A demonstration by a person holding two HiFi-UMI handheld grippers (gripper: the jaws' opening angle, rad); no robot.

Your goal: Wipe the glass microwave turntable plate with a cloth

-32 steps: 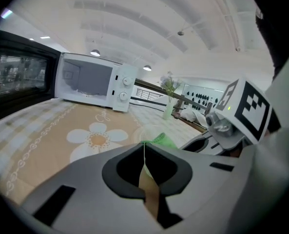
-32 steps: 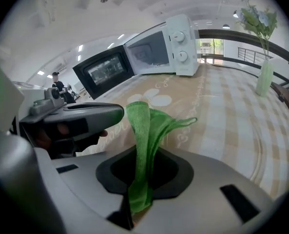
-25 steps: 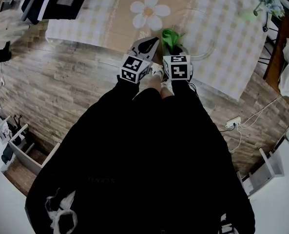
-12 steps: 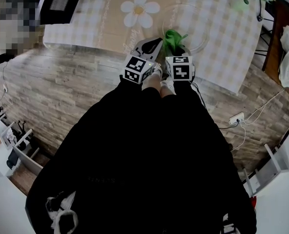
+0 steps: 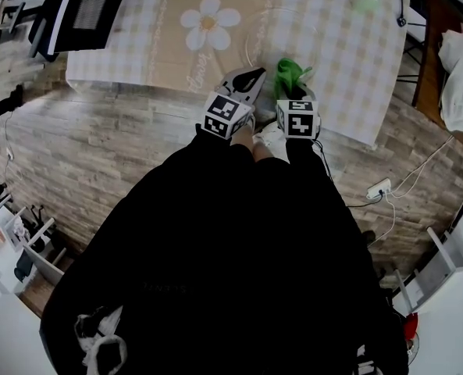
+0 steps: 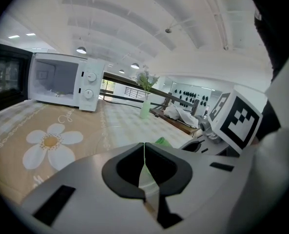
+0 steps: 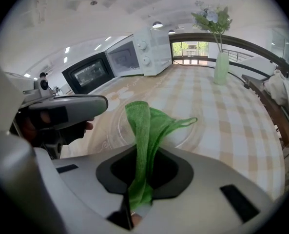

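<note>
My right gripper (image 7: 140,186) is pinching a green cloth (image 7: 145,130). The woven fabric comes up between the jaws in a narrow fold and flops over to the right in a loose loop. My left gripper (image 6: 144,168) has its jaws pressed together, and I see nothing held between them. In the head view the two sit side by side over the table's near edge, left gripper (image 5: 244,79) just beside right gripper (image 5: 292,96), with the cloth (image 5: 290,74) poking forward over the near rim of the plate (image 5: 251,36). I can't tell whether the fabric touches the glass.

The plate (image 7: 205,126) is a clear round disc lying flat on the tablecloth (image 5: 348,61), with the pattern showing through it. The tablecloth is pale checks with a tan band carrying a white daisy (image 5: 207,23).

At the far left of the table a white microwave (image 6: 61,81) stands with its dark door swung open, showing a white cavity. Farther right a pale green vase (image 7: 221,67) holds a sprig of flowers (image 7: 211,16).

The checked surface between plate and vase is flat. The table's right side ends close to a bench (image 7: 276,116) with white fabric heaped on it. Below the near edge is plank-patterned floor (image 5: 98,147).
</note>
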